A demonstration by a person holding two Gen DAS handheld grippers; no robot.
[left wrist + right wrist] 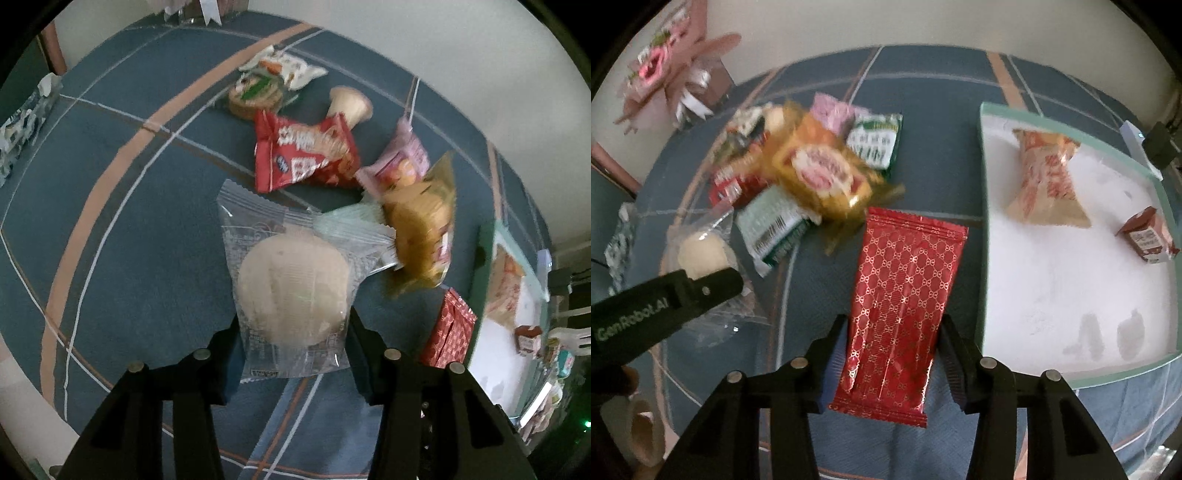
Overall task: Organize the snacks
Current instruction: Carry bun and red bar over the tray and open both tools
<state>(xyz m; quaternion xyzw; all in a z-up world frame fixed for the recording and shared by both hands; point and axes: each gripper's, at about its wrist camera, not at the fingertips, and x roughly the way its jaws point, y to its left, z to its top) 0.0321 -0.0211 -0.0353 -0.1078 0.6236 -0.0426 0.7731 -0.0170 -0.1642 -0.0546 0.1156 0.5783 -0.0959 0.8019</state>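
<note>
Blurring hides the gold packet [822, 175] beyond the red sachet [901, 306].

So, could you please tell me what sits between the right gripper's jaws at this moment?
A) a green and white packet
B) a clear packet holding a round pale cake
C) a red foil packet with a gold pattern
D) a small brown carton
C: in the right wrist view the red foil packet lies lengthwise between the jaws of the right gripper, beside the white tray.
</note>
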